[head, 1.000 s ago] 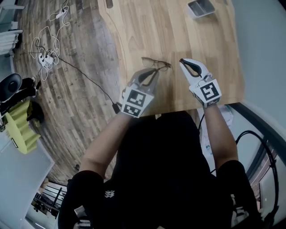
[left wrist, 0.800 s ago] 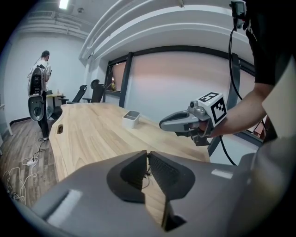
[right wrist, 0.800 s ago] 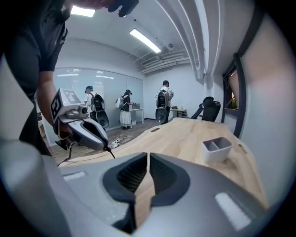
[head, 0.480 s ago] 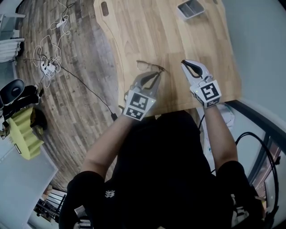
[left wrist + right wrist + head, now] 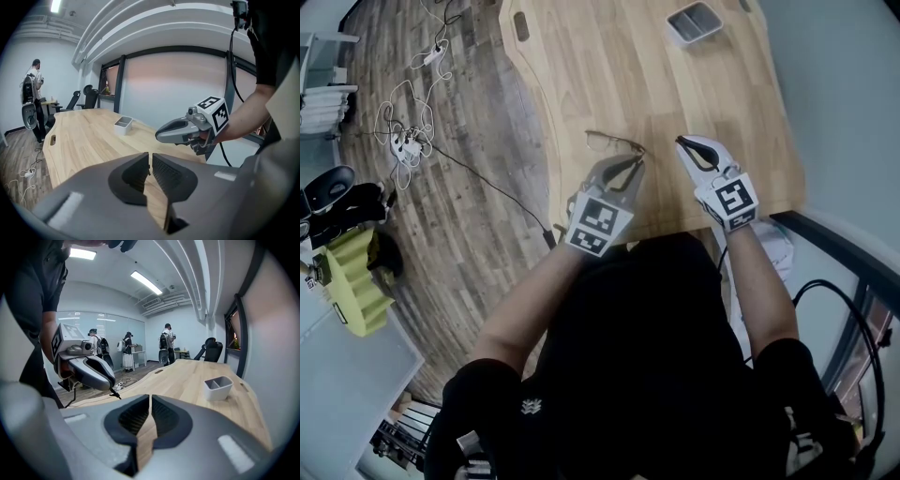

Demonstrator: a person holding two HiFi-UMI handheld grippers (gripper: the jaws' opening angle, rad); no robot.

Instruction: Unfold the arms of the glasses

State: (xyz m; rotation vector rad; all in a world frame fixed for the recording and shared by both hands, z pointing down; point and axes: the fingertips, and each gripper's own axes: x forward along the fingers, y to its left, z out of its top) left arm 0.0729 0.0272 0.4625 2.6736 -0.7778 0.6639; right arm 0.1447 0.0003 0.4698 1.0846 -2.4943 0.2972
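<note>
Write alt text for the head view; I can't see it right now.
Seen from above, the left claw grips thin-framed glasses by one arm near the front edge of a wooden table, with the right claw shut and empty beside it. A small grey tray sits farther up the table.

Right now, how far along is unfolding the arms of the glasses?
Done: nothing clearly; the glasses are too small to tell whether either arm is out. In hand: the left gripper is shut on a thin dark piece, seemingly one arm's end, above the table. The right gripper is shut and empty beside it. Left: likely swinging both arms open.
</note>
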